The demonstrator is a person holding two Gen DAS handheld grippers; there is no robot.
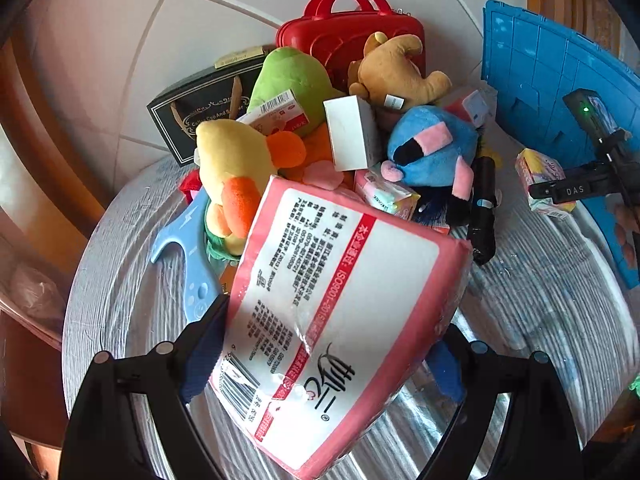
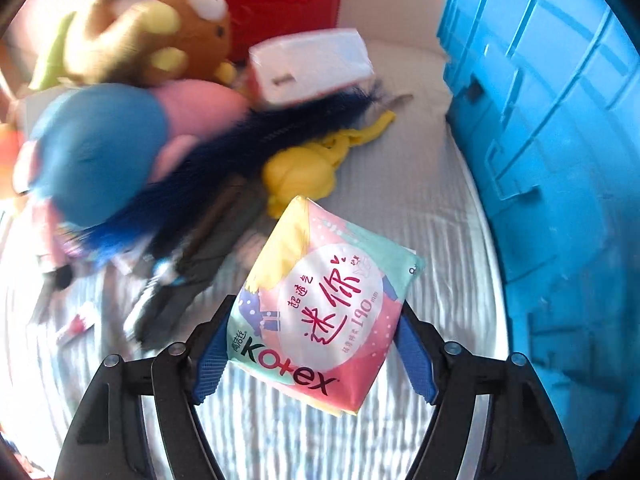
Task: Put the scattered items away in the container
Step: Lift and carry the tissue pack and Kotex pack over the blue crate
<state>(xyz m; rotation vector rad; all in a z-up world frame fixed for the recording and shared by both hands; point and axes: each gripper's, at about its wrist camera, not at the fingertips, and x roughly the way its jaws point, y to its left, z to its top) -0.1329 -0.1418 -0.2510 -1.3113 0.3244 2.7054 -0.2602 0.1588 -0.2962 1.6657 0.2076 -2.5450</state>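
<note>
A large pink tissue pack (image 1: 340,280) hangs tilted above the table, and my left gripper (image 1: 336,320) is shut on its lower part, blue pads on both sides. In the right wrist view a small pastel Kotex pack (image 2: 320,304) sits between the blue pads of my right gripper (image 2: 316,308), which is shut on it; the pack looks sharp while the background is blurred. The left wrist view shows that same small pack (image 1: 538,176) and the right gripper (image 1: 560,192) in front of the blue plastic container (image 1: 532,72), whose ribbed wall (image 2: 540,120) stands just right of the pack.
A pile fills the round cloth-covered table (image 1: 132,280): yellow duck plush (image 1: 236,168), green plush (image 1: 292,76), brown bear (image 1: 396,68), blue plush (image 1: 432,148), white box (image 1: 352,136), black tube (image 1: 482,208), red case (image 1: 352,28), black gift box (image 1: 200,108), yellow cloth toy (image 2: 304,168).
</note>
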